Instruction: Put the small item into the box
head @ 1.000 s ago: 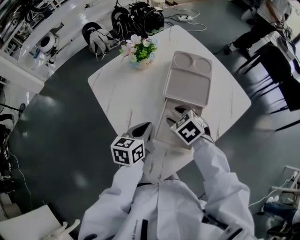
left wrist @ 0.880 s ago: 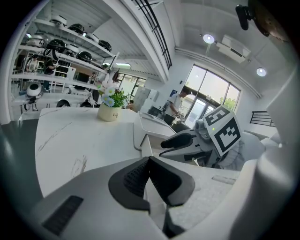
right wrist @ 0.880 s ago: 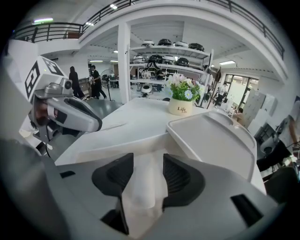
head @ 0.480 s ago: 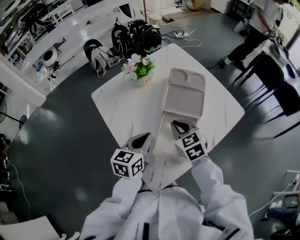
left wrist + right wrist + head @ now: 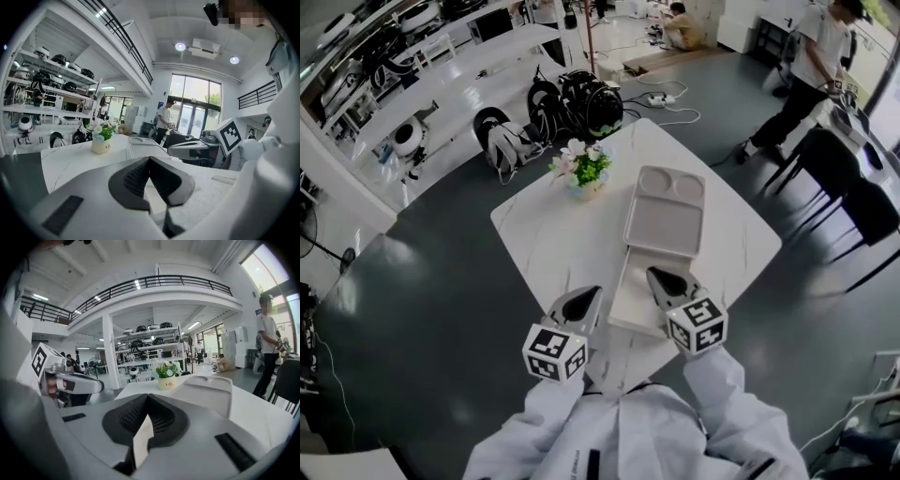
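Both grippers have drawn up and back from the box (image 5: 633, 291) toward the person. The right gripper (image 5: 661, 278), earlier low over the box's near end, now hangs above that end. Its jaws have just been closing and now meet, clenched. A pale sliver shows in the slit between them, and I cannot tell whether it is a thin thing or the surface beyond. The left gripper (image 5: 586, 300) hovers just left of the box's near corner, its jaws also pressed together on nothing.

No view shows the small item. It may lie in the box under the right gripper, but that part is hidden.

This looks like the withdrawal after the drop. It is best to lift straight clear, keep the closed tips off the box rim, and avoid nudging the tray (image 5: 664, 220) that touches the box's far end. Then look into the box to confirm the item is there.

Count: two grippers, one box, one tray, and one flower pot (image 5: 584, 178) beyond the box to the left. No small item is seen.
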### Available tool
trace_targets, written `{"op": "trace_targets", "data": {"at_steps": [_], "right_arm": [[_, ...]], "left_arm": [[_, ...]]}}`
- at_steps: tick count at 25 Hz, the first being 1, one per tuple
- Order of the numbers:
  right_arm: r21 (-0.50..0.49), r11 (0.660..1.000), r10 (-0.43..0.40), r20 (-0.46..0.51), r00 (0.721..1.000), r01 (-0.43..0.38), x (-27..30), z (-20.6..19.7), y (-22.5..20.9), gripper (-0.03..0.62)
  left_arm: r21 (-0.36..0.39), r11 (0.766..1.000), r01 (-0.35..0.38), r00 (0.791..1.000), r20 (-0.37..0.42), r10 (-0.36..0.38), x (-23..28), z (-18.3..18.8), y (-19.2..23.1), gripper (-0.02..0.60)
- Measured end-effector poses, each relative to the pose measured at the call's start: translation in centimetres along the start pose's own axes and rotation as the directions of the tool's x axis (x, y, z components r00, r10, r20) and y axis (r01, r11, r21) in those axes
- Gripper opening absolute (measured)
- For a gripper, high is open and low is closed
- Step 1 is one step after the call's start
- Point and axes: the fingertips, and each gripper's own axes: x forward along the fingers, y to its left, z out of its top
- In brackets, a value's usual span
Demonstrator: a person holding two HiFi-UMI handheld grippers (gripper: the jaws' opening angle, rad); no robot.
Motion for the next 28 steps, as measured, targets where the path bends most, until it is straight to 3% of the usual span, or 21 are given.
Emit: {"op": "trace_targets", "data": {"at_steps": [11,22,28], "right_arm": [[0.019,0.999,-0.039,0.264,0.964,0.035,-3.9,5.3,0.0,-0.006],[0.062,0.995,-0.099,0.355,0.929,0.083,-6.2,8.0,-0.9,-0.006],[0.052,0.994,-0.105,0.354,0.929,0.093,-6.4,8.4,-1.0,-0.008]], "left_arm": [[0.093,0.993,-0.078,0.975,0.215,0.056,-3.6,5.0,0.5,-0.002],[0.122,0.984,-0.132,0.951,0.296,0.091,-5.8,7.9,1.6,-0.002],[0.118,0.981,-0.156,0.944,0.311,0.112,-6.4,8.2,2.3,-0.002]]}}
